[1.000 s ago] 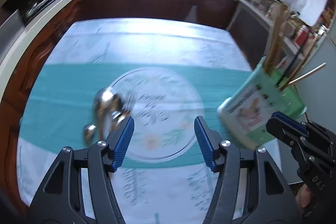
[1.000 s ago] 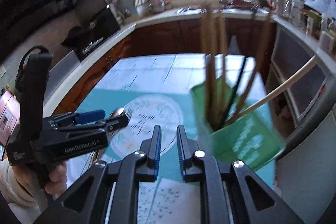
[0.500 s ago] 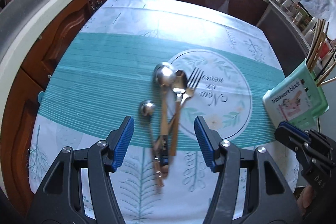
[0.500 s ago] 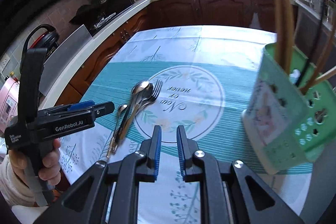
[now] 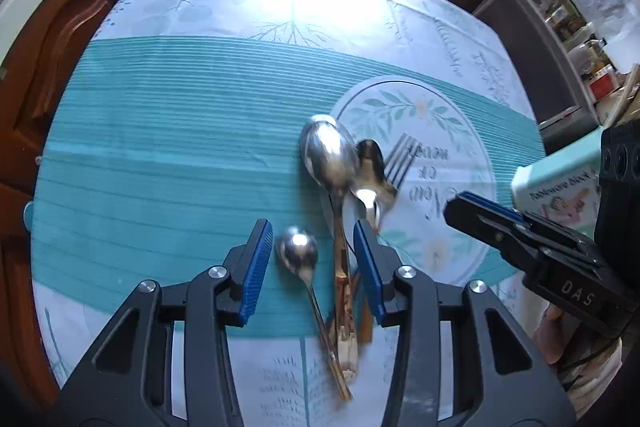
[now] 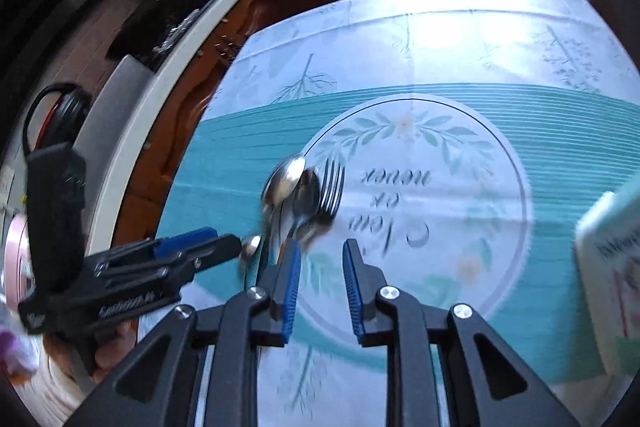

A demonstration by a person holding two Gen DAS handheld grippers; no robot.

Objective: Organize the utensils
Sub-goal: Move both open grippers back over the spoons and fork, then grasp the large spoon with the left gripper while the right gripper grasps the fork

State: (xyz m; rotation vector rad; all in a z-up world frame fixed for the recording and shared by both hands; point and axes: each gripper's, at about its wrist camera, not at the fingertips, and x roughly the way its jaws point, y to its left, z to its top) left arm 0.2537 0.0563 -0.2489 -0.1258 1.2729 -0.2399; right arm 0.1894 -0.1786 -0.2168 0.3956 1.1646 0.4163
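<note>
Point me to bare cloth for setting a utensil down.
Free: the teal band left of the large spoon, and the white cloth beyond the round print. Crowded: spoons and fork clustered between both grippers; the green holder takes the right edge.

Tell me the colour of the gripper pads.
Blue pads, ribbed, on black arms; clearest in the left wrist view.

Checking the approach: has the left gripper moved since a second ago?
Yes. The left gripper has dropped toward the cutlery pile on the tablecloth, jaws closing.
</note>
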